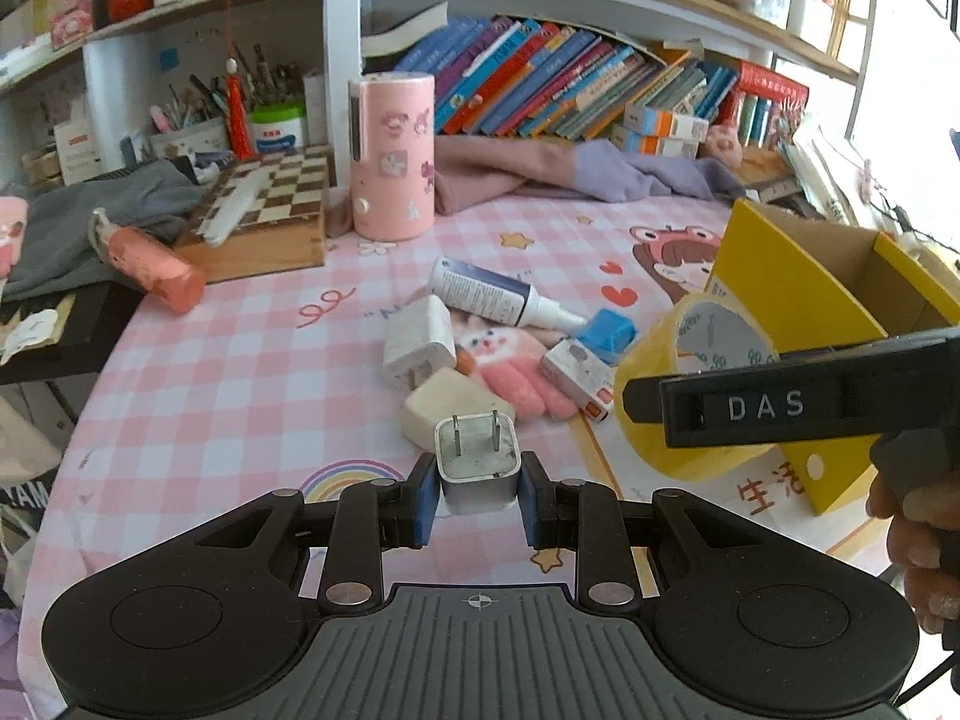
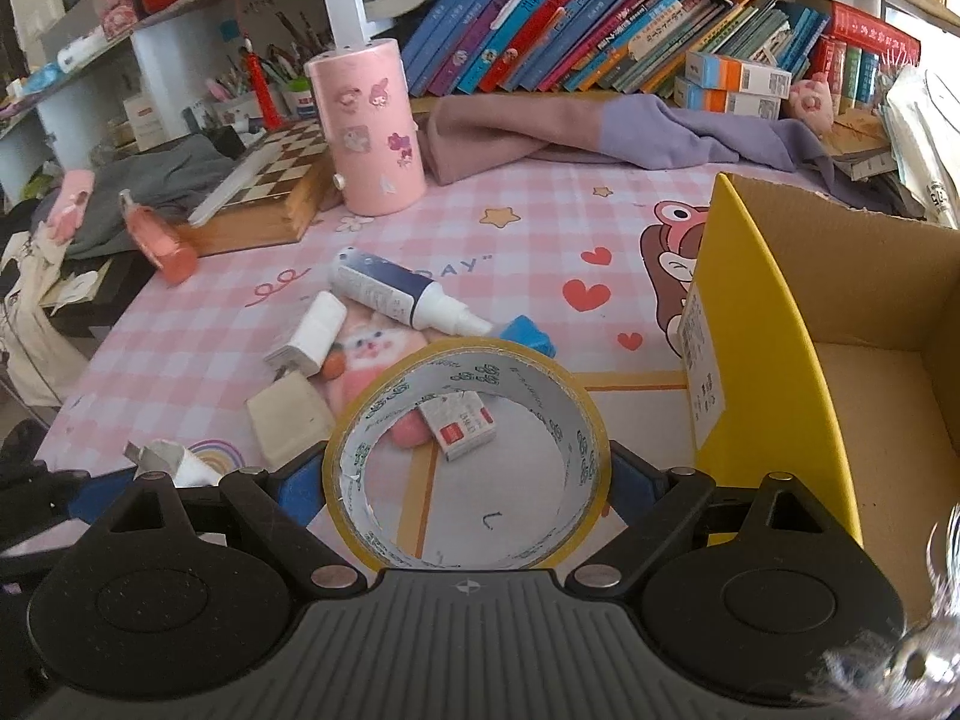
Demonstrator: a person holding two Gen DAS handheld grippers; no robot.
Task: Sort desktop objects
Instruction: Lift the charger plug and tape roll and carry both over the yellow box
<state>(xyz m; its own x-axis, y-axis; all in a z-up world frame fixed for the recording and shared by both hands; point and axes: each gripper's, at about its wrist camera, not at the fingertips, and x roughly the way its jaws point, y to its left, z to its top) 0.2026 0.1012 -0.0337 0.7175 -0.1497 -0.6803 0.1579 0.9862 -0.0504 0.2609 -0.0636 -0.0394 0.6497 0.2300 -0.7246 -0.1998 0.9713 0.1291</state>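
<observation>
My left gripper [image 1: 478, 489] is shut on a small white plug adapter [image 1: 478, 459], prongs up, held above the pink checked desk mat [image 1: 240, 372]. My right gripper [image 2: 467, 480] is shut on a yellow tape roll [image 2: 467, 459], which also shows in the left wrist view [image 1: 678, 390], beside the open yellow cardboard box [image 2: 840, 360]. On the mat lie a white charger [image 1: 417, 342], a cream charger block [image 1: 447, 411], a spray bottle [image 1: 498, 294], a pink plush toy [image 1: 510, 360], a small red-and-white box [image 1: 579, 378] and a blue eraser [image 1: 612, 333].
A pink cylinder holder [image 1: 392, 156], a chessboard box [image 1: 264, 210] and a pink bottle [image 1: 150, 264] stand at the back left. Purple cloth [image 1: 570, 174] and a row of books [image 1: 570, 84] line the back. The mat's left edge drops off by a dark shelf.
</observation>
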